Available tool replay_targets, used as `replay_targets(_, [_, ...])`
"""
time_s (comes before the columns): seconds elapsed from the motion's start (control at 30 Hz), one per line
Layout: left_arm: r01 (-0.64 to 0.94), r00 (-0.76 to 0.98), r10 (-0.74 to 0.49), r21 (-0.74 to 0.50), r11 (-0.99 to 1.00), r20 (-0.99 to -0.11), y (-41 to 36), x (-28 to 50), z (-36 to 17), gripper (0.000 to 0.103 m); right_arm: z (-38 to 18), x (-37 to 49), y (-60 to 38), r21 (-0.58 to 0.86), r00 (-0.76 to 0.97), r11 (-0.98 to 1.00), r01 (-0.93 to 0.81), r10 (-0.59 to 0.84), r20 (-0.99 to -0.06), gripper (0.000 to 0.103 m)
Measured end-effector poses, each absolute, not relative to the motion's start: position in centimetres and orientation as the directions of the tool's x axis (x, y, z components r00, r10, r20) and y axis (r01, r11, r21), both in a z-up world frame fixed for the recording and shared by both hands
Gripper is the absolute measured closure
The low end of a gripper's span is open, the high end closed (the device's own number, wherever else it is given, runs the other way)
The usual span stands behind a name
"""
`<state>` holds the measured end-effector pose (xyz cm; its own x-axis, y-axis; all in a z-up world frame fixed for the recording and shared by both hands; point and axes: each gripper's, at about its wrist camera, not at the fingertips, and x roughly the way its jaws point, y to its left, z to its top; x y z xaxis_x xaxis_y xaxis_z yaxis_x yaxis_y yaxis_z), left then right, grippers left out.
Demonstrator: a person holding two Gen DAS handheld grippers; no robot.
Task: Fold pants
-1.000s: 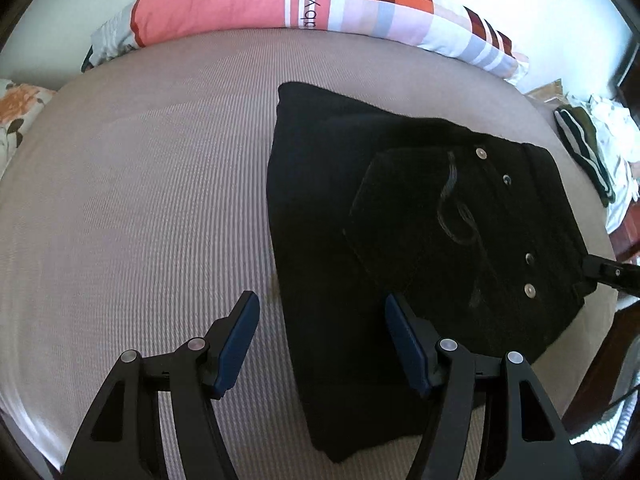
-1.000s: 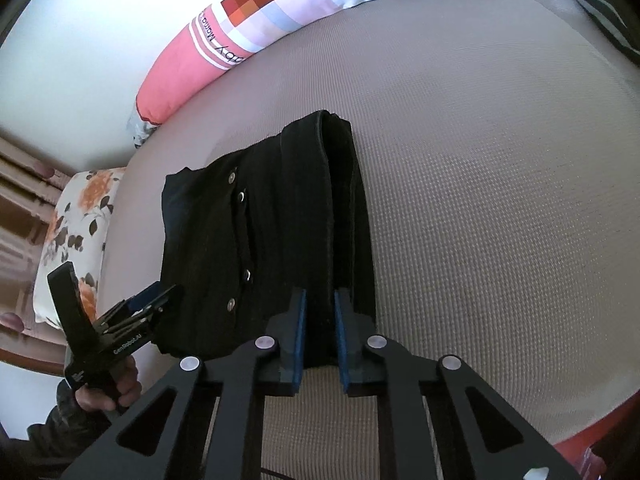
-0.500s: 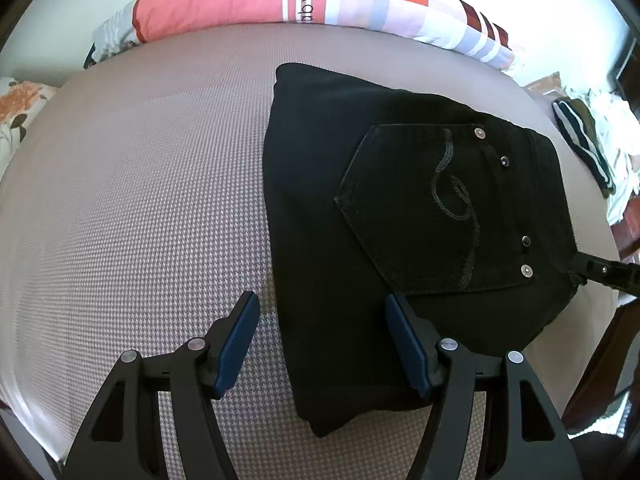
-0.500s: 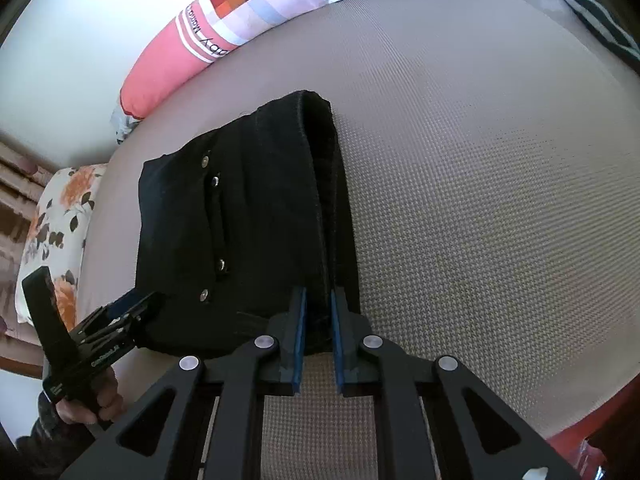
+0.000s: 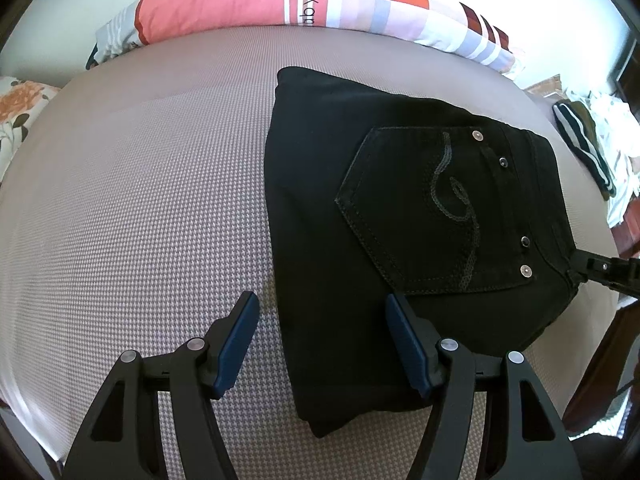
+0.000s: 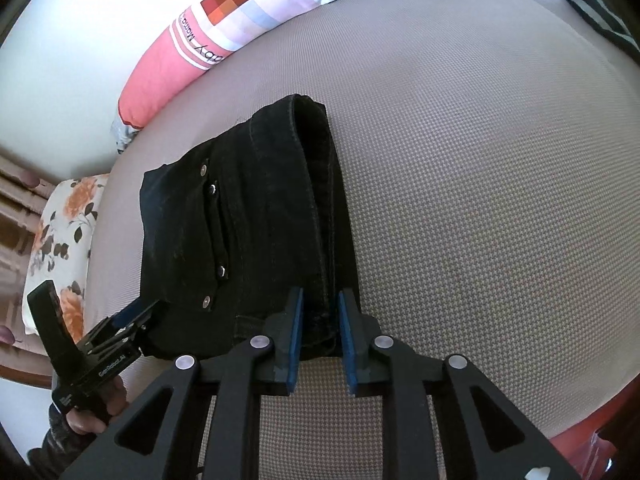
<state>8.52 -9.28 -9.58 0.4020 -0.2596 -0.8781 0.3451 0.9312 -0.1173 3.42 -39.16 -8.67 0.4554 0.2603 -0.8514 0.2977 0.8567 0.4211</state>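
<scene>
Folded black pants (image 5: 392, 240) lying on the grey bed (image 5: 140, 208), in front of a long pillow (image 5: 304, 0) lettered "Mama" and "...by", start hidden. Right gripper (image 6: 322, 334) part-open around the pants' thick edge, contact unclear. Left gripper (image 5: 320, 344) spread wide, straddling the near corner; "GenRobot.AI" on its body.

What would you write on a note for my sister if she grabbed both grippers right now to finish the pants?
Left gripper: open, holding nothing, hovering over the near edge of the black pants.
Right gripper: partly open around the stacked fabric edge at the waistband end; it looks loosened rather than pinched tight.
Pants: folded into a compact bundle on the bed, back pocket facing up.
Done: the folding looks finished.
Left: probably just pull the right gripper clear and tidy the edges if needed.
</scene>
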Motion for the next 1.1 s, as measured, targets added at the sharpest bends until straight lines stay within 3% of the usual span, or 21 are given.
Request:
replay_targets(0.2, [0.338,0.397,-0.253,-0.115,0.934,-0.882,-9.2,8.5,-9.7,0.030,-8.7,3.8,-39.4,0.413,0.448,0.857,0.309,0.252,-0.858,0.072])
replay_targets(0.43, [0.341,0.381,-0.247,-0.113,0.933,-0.891,-9.5,9.0,-9.3,0.030,-8.3,4.6,-39.5,0.410,0.453,0.864,0.292,0.253,-0.855,0.071])
replay_targets(0.6, [0.333,0.406,-0.230,-0.091,0.939,-0.884,-9.1,9.3,-8.6,0.030,-8.0,5.5,-39.5,0.402,0.449,0.870,0.285,0.250,-0.858,0.064])
replay_targets(1.1, [0.282,0.314,-0.416,-0.335,0.899,-0.853,-7.3,12.5,-8.3,0.030,-9.7,8.1,-41.2,0.522,0.417,0.828,0.204,0.409,-0.812,0.063])
